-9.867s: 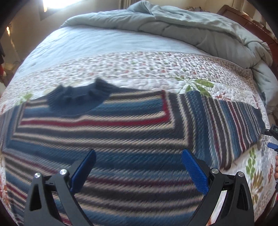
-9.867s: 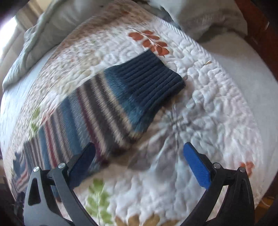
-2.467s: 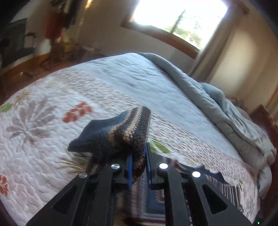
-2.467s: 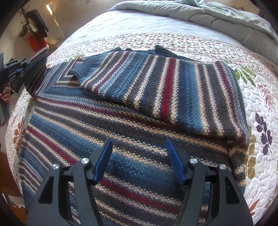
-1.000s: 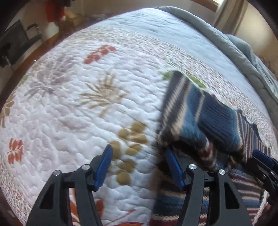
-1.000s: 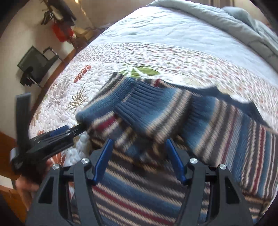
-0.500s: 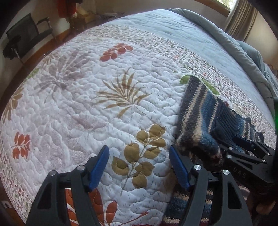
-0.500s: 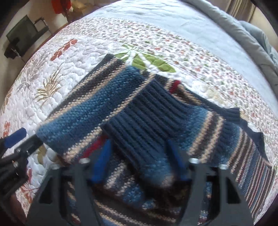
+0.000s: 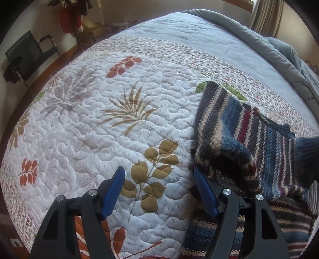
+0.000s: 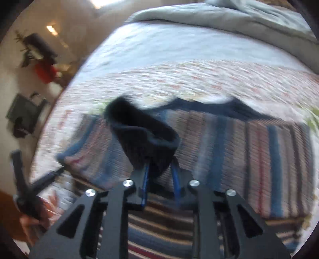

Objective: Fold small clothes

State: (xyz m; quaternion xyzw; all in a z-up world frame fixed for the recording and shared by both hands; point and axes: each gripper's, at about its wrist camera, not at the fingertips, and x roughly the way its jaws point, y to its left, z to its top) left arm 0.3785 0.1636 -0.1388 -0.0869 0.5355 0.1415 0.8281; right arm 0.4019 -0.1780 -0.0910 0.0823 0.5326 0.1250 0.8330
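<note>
The left tongs are held wide apart over the quilt of a bed, pointing steeply down, and nothing is gripped between them. Between their blue pads only a printed leaf sprig of the quilt is seen. Just beside the right-hand pad, and seemingly touching it, the striped sweater is spread on the bed; a folded edge of it is humped up there, and its navy cuff is lifted near the far right rim of the left view.

The right tongs are narrow and closing, and the cuff is pinched between their pads, standing up ahead of them as a dark bunched tube. The right view is smeared by motion, so fine detail is lost. Beyond and under these tongs the sweater is laid flat across the quilt, its stripes running away from the camera, with a sleeve folded across its body. To the left of the right tongs, low in that view, the left tongs and the hand that carries them are glimpsed. A grey duvet is heaped at the far side of the bed, and a dark chair is seen on the floor beyond the left tongs
</note>
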